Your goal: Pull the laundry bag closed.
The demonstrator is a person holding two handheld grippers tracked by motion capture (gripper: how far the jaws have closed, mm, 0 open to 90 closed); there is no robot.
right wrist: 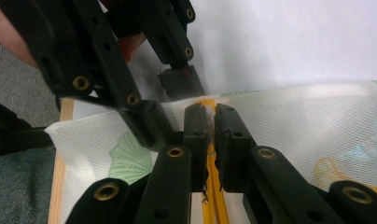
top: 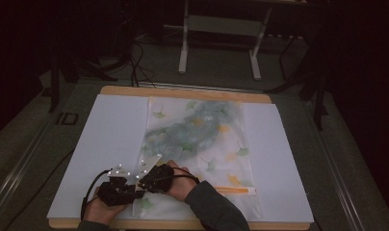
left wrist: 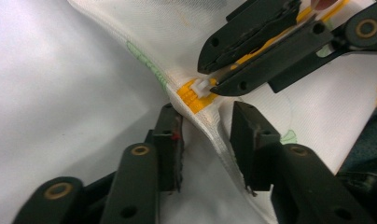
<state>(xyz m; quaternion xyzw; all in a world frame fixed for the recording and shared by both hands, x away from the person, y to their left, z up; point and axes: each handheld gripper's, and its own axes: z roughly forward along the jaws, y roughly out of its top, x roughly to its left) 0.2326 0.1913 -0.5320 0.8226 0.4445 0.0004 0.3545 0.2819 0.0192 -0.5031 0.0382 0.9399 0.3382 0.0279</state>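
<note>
High view above the table [top: 110, 144]; both gripper views close on the zipper [left wrist: 192, 97].

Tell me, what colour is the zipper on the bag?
The zipper is yellow-orange with a white slider, clearest in the left gripper view.

Wooden table [top: 183, 91], white sheet [top: 110, 139] on it

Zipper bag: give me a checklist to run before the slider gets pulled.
1. Right gripper shut on the slider: ok.
2. Left gripper clamping the bag corner: not ok, jaws straddle it with gaps.
3. Corner lifted off the white sheet: ok.
4. Yellow zipper track lined up with the right gripper's jaws: ok.
5. Contents clear of the zipper: cannot tell.
</note>
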